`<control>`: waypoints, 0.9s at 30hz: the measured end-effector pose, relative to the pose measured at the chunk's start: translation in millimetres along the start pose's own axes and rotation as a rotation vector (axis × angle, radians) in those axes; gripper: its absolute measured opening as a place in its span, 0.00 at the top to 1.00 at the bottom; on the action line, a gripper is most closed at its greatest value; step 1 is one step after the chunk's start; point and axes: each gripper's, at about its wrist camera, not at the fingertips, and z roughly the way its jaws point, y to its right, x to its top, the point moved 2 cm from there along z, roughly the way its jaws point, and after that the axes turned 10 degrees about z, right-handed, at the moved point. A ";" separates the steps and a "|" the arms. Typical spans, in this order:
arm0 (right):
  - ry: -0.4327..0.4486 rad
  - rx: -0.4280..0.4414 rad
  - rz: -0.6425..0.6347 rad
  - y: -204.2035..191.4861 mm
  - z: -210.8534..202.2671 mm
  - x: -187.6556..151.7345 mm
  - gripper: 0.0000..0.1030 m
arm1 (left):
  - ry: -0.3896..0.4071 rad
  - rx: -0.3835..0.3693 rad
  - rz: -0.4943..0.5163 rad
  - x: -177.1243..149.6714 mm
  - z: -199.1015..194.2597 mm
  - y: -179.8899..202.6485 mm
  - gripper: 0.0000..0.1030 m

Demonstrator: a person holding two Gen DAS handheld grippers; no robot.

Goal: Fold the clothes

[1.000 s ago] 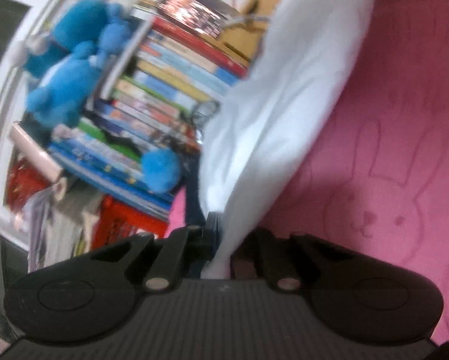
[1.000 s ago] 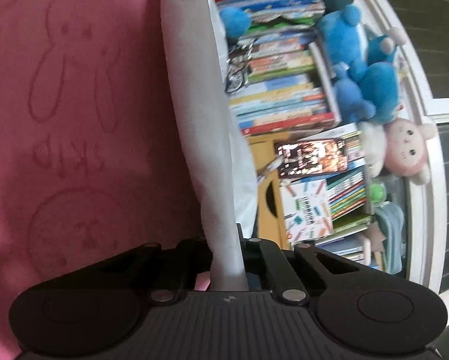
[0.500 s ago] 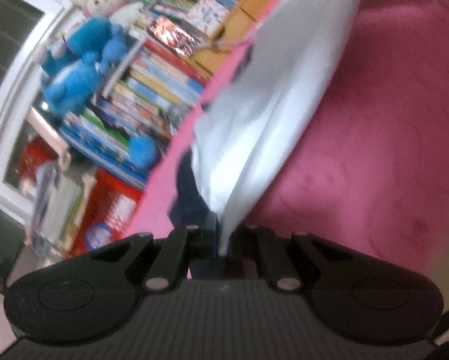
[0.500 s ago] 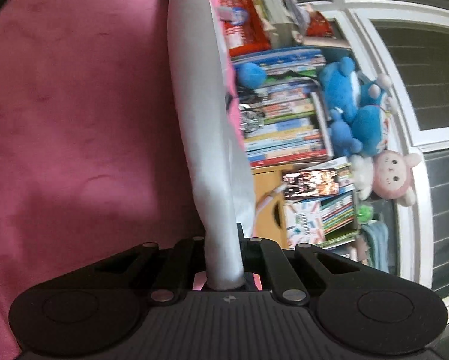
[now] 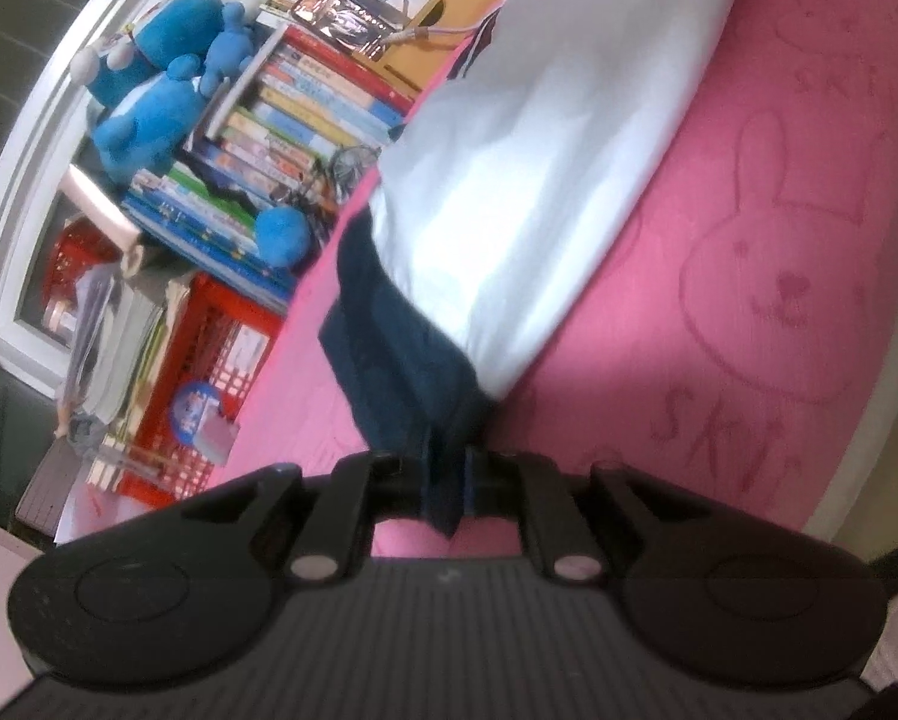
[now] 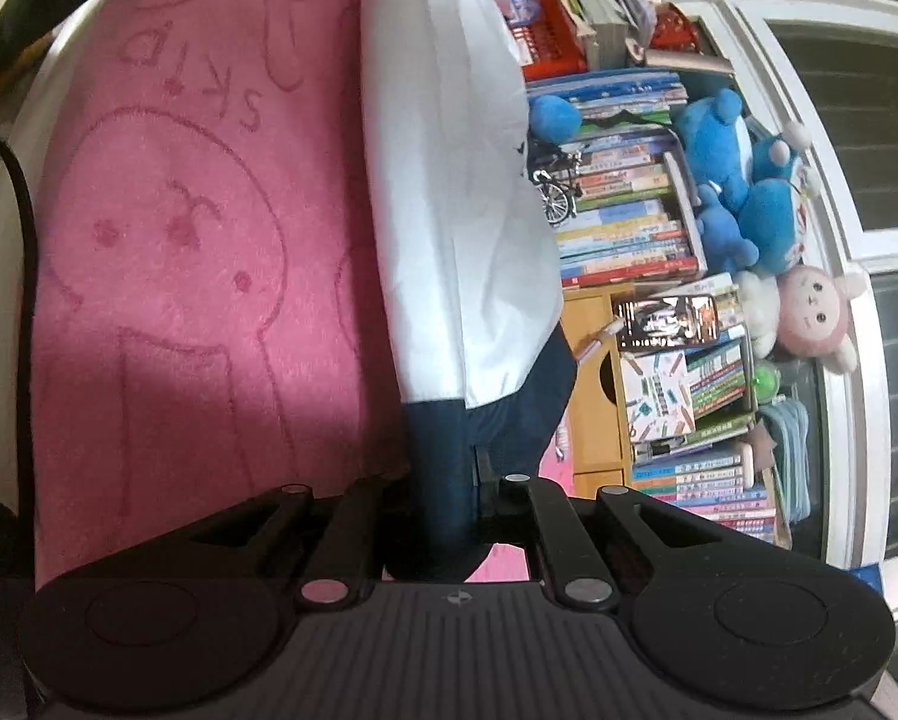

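A white cotton shirt with navy blue sleeve trim (image 5: pixel 544 168) stretches from lower centre toward the top over the pink fleece rabbit-print blanket (image 5: pixel 778 252). The left gripper (image 5: pixel 446 483) and the right gripper (image 6: pixel 443 498) each pinch navy trim, jaws just easing apart.

We cannot see the fingertips of the left gripper (image 5: pixel 446 480): the navy hem of the garment (image 5: pixel 520 192) covers them, and whether the pads press the cloth is hidden. The same holds at the right gripper (image 6: pixel 443 498), where navy fabric fills the gap. The garment's far end runs past the top edge in both views, so its kind stays unclear to us. Book spines (image 6: pixel 622 210) are too small to read. The pink blanket (image 5: pixel 778 240) is cut off at right.
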 end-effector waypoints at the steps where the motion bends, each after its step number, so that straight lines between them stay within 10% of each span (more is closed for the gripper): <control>1: 0.005 -0.003 0.003 -0.1 -2.1 -2.1 0.88 | 0.000 0.006 0.007 -2.1 -0.7 0.8 0.87; 11: -0.022 -0.059 0.278 26.9 -23.8 -37.9 0.50 | -0.072 0.061 -0.105 -49.6 -11.4 -12.3 0.84; 18: -0.073 -0.067 0.809 68.8 -53.0 -60.7 0.29 | -0.041 -0.049 -0.678 -73.7 -41.8 -66.7 0.65; 21: 0.000 -0.024 1.065 82.0 -55.9 -51.5 0.12 | 0.071 -0.105 -0.847 -45.1 -42.8 -82.1 0.61; 27: 0.206 0.074 1.288 83.9 -25.4 29.8 0.09 | 0.283 -0.203 -0.972 50.8 -14.7 -75.3 0.55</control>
